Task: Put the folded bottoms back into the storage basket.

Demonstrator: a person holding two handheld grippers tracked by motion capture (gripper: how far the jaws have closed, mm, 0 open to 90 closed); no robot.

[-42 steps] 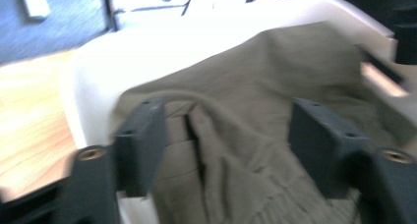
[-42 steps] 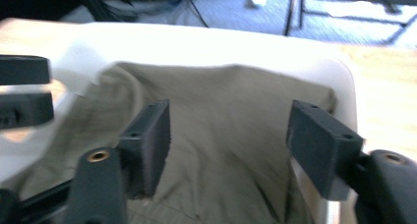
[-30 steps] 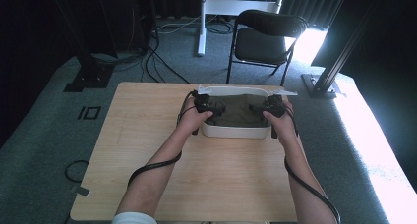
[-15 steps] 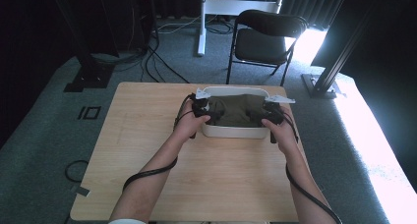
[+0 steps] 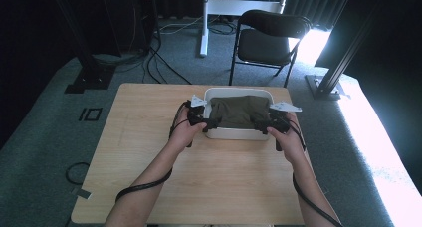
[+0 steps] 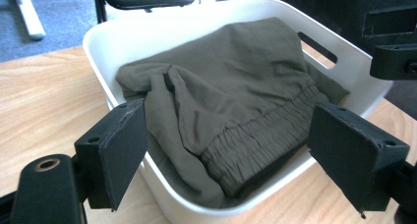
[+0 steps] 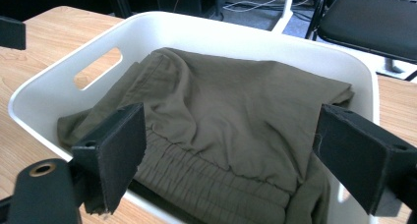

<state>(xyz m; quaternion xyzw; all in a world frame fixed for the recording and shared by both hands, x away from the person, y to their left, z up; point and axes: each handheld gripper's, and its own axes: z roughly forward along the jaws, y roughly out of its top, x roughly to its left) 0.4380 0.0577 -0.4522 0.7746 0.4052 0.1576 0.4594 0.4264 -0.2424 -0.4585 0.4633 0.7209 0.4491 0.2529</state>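
Folded olive-green trousers [image 6: 231,101] lie in a white plastic tub [image 5: 236,133] at the far edge of a wooden bench [image 5: 199,182]. The left gripper [image 5: 205,123] and right gripper [image 5: 266,127] flank the tub's near corners. Both sets of fingers [image 6: 120,145] stand released, the right's having just been opening, pads clear of the elastic waistband.

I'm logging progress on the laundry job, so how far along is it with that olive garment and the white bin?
Done, by the look of it: the folded olive garment lies inside the white bin on the table. In hand: nothing; the left tool and right tool stand open at the bin's near corners, the right one's jaws having just been opening with nothing gripped. Left: probably only drawing both tools away.
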